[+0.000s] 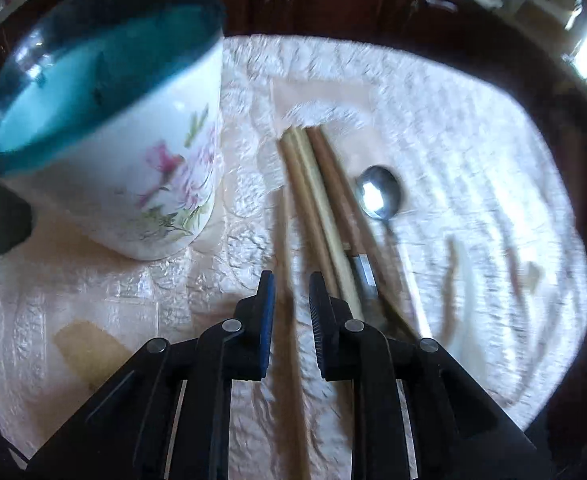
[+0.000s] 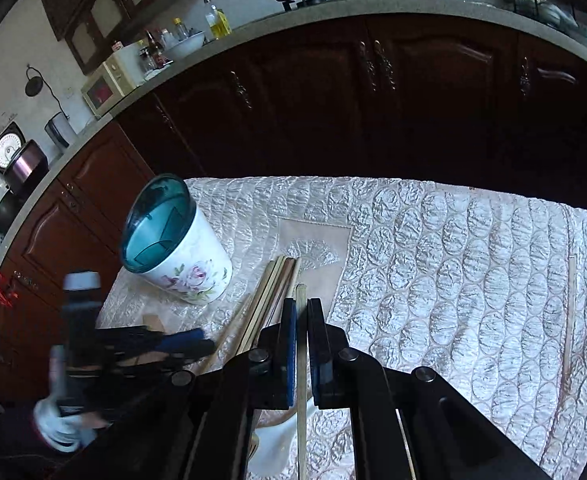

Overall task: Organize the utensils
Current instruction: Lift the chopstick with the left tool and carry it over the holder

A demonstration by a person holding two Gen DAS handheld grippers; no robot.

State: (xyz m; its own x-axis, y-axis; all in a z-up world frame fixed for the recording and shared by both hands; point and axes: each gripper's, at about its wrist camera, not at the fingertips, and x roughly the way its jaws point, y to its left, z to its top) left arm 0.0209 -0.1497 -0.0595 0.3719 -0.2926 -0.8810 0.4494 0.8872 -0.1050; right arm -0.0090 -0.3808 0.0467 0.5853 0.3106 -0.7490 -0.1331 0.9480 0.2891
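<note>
Quilted cream tablecloth under dark kitchen cabinets. Right gripper: jaws pinched on one chopstick. Left gripper: jaws spread, empty, above the chopstick bundle beside spoon and floral holder. Risk: thin stick pivoting, missing the holder's rim.

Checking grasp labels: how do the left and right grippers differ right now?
The right gripper has its fingers shut on a single chopstick; the left gripper is open and grips nothing. The right holds its chopstick above the tablecloth; the left hovers by the chopstick pile. Both have black fingers with blue pads.
</note>
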